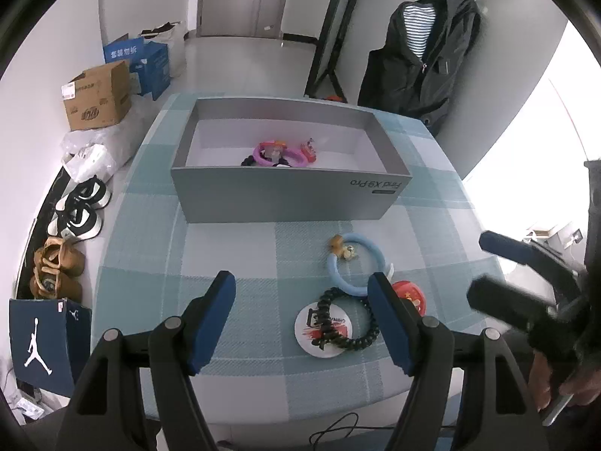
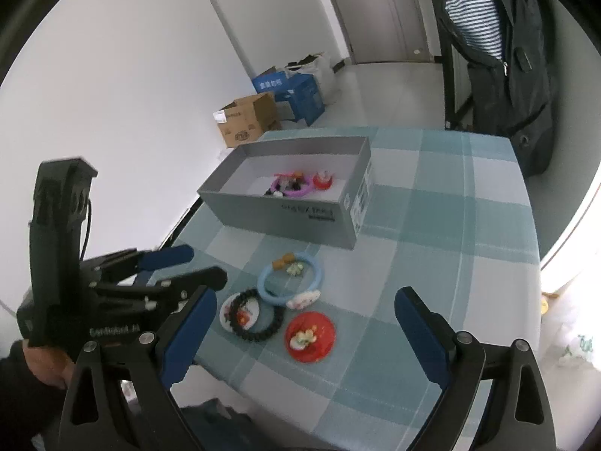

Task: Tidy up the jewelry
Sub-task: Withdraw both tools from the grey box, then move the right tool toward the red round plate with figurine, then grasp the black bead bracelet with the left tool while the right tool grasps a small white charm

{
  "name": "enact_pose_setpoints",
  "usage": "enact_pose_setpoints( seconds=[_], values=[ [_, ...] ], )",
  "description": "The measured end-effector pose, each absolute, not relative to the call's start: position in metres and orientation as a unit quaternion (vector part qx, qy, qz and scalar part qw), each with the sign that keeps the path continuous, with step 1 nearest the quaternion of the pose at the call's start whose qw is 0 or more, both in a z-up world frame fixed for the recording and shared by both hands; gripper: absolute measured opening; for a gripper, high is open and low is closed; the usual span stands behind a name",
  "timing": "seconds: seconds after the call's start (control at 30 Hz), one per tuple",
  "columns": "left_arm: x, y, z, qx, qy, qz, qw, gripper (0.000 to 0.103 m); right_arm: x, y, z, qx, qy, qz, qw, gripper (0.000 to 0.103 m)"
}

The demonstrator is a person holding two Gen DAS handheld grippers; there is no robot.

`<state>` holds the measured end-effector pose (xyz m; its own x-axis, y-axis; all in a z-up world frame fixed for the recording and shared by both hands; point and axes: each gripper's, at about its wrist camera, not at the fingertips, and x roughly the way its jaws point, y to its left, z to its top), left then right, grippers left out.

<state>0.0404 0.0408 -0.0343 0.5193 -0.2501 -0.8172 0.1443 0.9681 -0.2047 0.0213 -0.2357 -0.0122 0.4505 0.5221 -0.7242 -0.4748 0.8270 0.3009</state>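
A grey open box (image 1: 285, 195) (image 2: 285, 221) stands on the checked tablecloth and holds a purple ring (image 1: 278, 153) (image 2: 291, 188) and a small red piece (image 1: 308, 150) (image 2: 323, 180). In front of it lie a light blue ring (image 1: 353, 263) (image 2: 291, 280), a black beaded bracelet (image 1: 347, 319) (image 2: 257, 317) over a white round badge (image 1: 323, 329) (image 2: 234, 312), and a red round badge (image 1: 409, 295) (image 2: 310, 336). My left gripper (image 1: 304, 323) (image 2: 199, 263) is open and empty, just short of the bracelet. My right gripper (image 2: 304, 334) (image 1: 484, 267) is open and empty above the red badge.
The table's near edge (image 1: 300, 409) lies below the grippers. Left of the table on the floor are shoes (image 1: 79, 210), cardboard boxes (image 1: 97, 97) and a blue bag (image 1: 45, 342). A black jacket (image 1: 420, 56) hangs behind the table at the right.
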Motion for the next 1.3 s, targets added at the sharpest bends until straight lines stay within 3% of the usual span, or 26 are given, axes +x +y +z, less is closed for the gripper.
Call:
enact_pose_setpoints(
  seconds=[0.13,0.17,0.3,0.4,0.47,0.7,0.9,1.1,1.3],
  values=[
    [0.039,0.042,-0.038,-0.056,0.48,-0.106,0.869,0.069,0.014,-0.231,-0.022,0.012,0.437,0.31,0.844,0.091],
    [0.038,0.042,-0.038,-0.055,0.482,-0.105,0.868,0.069,0.013,-0.228,-0.028,0.003,0.444,0.314,0.839,0.082],
    [0.037,0.044,-0.042,-0.054,0.487,-0.1,0.866,0.069,0.009,-0.22,-0.043,-0.026,0.462,0.319,0.827,0.069],
    [0.037,0.047,-0.04,-0.058,0.485,-0.097,0.867,0.069,0.006,-0.214,-0.051,-0.053,0.469,0.319,0.822,0.054],
    [0.038,0.047,-0.041,-0.06,0.487,-0.095,0.866,0.069,0.008,-0.213,-0.056,-0.056,0.479,0.314,0.818,0.037],
    [0.039,0.049,-0.043,-0.065,0.491,-0.094,0.863,0.069,0.008,-0.211,-0.053,-0.055,0.469,0.308,0.826,0.037],
    [0.041,0.051,-0.044,-0.071,0.495,-0.094,0.861,0.069,0.002,-0.201,-0.054,-0.097,0.464,0.306,0.826,0.019],
    [0.04,0.053,-0.044,-0.07,0.498,-0.097,0.859,0.069,0.001,-0.201,-0.054,-0.098,0.463,0.306,0.826,0.016],
    [0.033,0.046,-0.048,-0.046,0.509,-0.124,0.851,0.069,0.009,-0.213,-0.045,-0.058,0.462,0.303,0.831,0.003]
  ],
)
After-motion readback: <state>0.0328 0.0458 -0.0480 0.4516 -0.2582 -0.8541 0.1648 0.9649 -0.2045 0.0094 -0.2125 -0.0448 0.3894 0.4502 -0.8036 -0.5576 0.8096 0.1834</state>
